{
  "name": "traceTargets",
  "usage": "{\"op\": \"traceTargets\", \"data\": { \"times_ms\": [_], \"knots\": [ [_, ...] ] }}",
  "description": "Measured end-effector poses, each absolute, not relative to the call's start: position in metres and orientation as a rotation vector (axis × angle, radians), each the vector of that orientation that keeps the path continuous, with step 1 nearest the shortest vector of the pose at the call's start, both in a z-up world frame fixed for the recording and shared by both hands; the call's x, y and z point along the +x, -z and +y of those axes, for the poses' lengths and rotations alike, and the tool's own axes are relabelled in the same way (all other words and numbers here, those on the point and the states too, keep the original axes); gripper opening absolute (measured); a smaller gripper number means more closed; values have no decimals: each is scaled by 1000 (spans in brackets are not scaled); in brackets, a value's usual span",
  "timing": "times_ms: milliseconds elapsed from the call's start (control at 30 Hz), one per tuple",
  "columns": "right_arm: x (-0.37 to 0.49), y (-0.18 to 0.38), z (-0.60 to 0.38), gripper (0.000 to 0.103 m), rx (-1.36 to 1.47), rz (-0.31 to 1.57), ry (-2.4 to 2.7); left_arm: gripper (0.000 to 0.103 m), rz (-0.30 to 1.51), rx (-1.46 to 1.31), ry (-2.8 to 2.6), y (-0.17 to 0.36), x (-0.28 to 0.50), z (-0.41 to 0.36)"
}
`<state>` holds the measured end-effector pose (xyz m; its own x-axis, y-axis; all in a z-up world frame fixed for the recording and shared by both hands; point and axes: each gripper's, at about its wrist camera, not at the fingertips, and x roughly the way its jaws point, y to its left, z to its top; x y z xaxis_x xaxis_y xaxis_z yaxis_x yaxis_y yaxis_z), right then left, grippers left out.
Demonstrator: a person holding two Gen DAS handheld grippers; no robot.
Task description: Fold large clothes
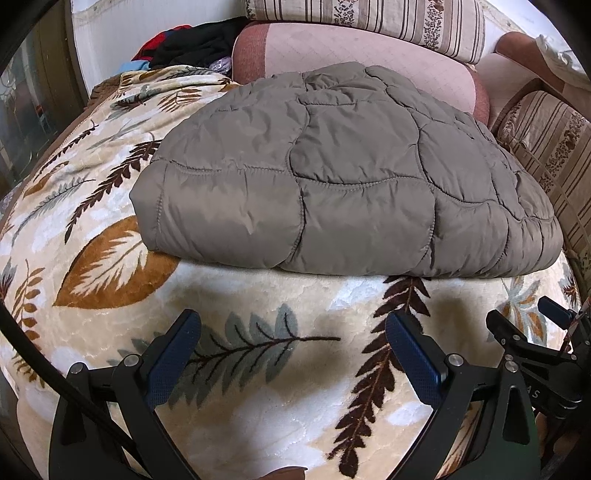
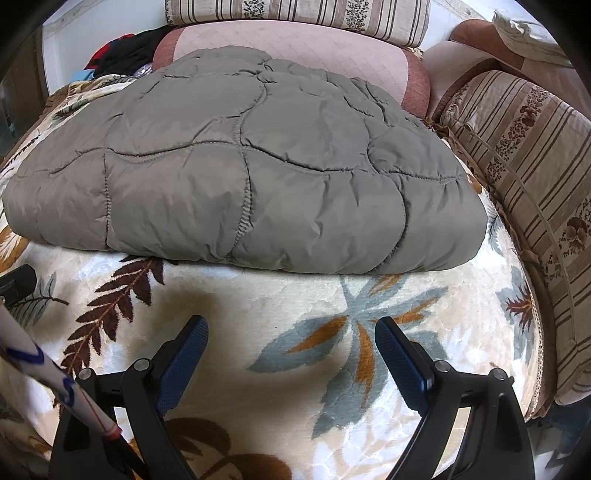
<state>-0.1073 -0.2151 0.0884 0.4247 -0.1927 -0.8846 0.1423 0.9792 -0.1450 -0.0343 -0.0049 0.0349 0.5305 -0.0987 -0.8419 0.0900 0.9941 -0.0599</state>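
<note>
At the far left edge of my left wrist view, something dark and glassy, perhaps a cabinet, is too blurred and cut off to identify. Just right of it, at the back left corner of the bed, a heap of black and red clothes (image 1: pixel 188 44) is half hidden behind the leaf-patterned blanket (image 1: pixel 258 369) that covers the bed; I cannot tell what garments they are.

The folded grey quilted jacket (image 1: pixel 332 173) lies across the middle of the blanket, its near fold facing me and its far edge resting against a pink cushion (image 1: pixel 351 51). Its underside and any sleeves are tucked out of sight. Above the cushion a striped pillow (image 1: pixel 369 14) is cut off by the frame, and a striped sofa arm (image 2: pixel 524 177) runs along the right edge of the bed.

My left gripper (image 1: pixel 293 332) hovers over the blanket near the bed's front edge, just short of the jacket, its blue-padded fingers spread wide and holding nothing. Beyond it at the right, part of my right gripper's black frame pokes into the left view.

My right gripper (image 2: pixel 291 332) sits level beside it, fingers likewise spread apart and empty, pointed at the jacket's near fold. A white cable (image 2: pixel 55 380) with blue marks crosses its lower left corner, its ends out of view.
</note>
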Motion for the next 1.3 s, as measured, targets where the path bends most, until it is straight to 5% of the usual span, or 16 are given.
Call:
{"op": "traceTargets", "data": {
  "times_ms": [1300],
  "knots": [
    [-105, -106, -213, 94, -15, 1054, 186, 99, 919, -24, 46, -56, -26, 24]
  ]
}}
